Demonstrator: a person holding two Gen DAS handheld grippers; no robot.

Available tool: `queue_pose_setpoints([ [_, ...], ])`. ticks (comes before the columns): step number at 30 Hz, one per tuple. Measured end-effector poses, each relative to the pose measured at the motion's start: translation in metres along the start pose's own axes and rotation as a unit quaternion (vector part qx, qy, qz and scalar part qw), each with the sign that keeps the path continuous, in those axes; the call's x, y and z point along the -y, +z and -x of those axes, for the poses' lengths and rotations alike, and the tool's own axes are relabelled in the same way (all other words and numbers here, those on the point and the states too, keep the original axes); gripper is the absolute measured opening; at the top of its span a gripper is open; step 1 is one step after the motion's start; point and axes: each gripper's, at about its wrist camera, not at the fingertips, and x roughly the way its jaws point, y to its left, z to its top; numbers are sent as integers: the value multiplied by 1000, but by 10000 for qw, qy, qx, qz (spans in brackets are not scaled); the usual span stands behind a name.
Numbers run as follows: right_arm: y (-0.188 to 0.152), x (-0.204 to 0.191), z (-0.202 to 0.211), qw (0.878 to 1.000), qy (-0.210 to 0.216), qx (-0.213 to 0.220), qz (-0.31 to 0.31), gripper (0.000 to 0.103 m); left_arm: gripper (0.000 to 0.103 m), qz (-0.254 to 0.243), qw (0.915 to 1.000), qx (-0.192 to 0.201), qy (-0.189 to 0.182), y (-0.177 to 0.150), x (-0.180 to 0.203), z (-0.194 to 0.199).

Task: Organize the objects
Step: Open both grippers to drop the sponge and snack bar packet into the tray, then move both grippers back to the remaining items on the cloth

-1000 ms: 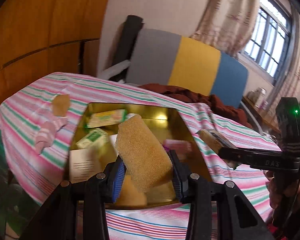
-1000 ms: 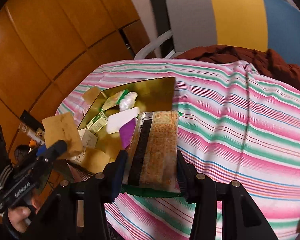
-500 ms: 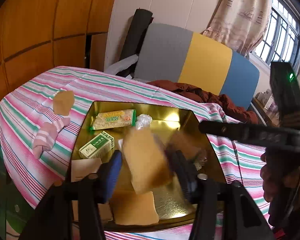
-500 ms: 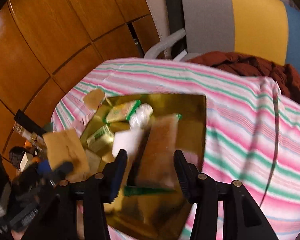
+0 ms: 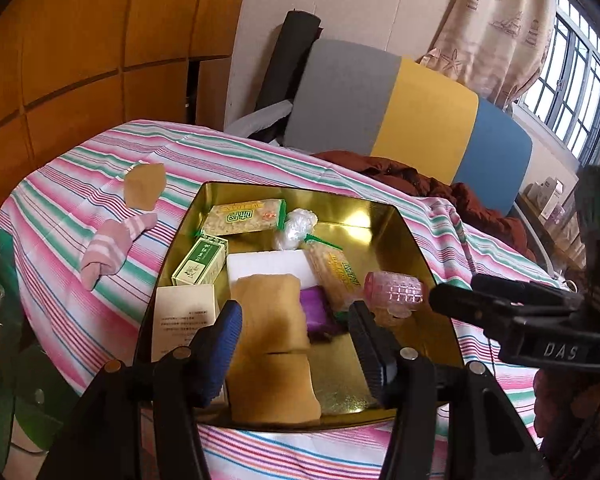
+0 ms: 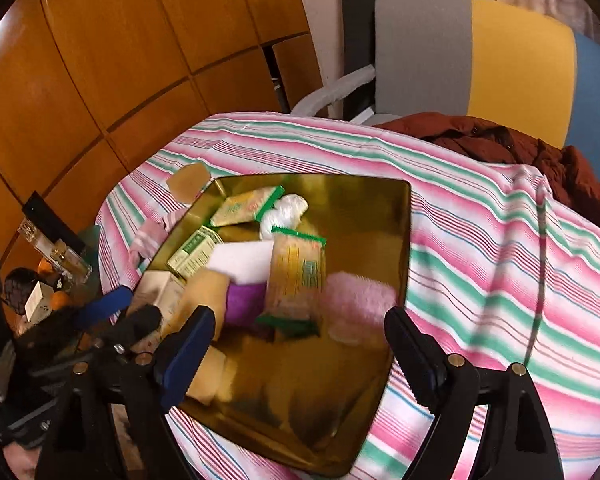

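Observation:
A gold tray [image 5: 388, 224] [image 6: 396, 216] sits on the striped table. In it lie a yellow sponge [image 5: 274, 312] on another sponge [image 5: 276, 388], a snack pack [image 5: 334, 272] [image 6: 298, 276], a second snack pack [image 5: 244, 216], a green box [image 5: 200, 262], a white block [image 5: 268, 264], a purple item [image 5: 318, 312] and a pink roller [image 5: 394, 292] [image 6: 356, 300]. My left gripper [image 5: 296, 340] is open and empty above the sponges. My right gripper [image 6: 300, 356] is open and empty above the tray's near part.
A pink sock [image 5: 114, 242] and a tan piece [image 5: 144, 188] lie on the cloth left of the tray. A chair [image 5: 400, 112] with a brown garment [image 5: 428, 184] stands behind the table. Bottles and clutter [image 6: 48, 264] sit at the left.
My left gripper has opened and let the yellow sponge drop into the tray. My right gripper has opened and released the snack pack into the tray, and both have pulled back a little.

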Motion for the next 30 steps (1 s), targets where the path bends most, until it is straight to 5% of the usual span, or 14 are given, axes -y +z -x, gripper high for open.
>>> queue_pose_setpoints([
  [30, -78, 19, 81, 9897, -1280, 642, 7, 97, 56, -919, 9956, 131, -94, -25, 64, 23],
])
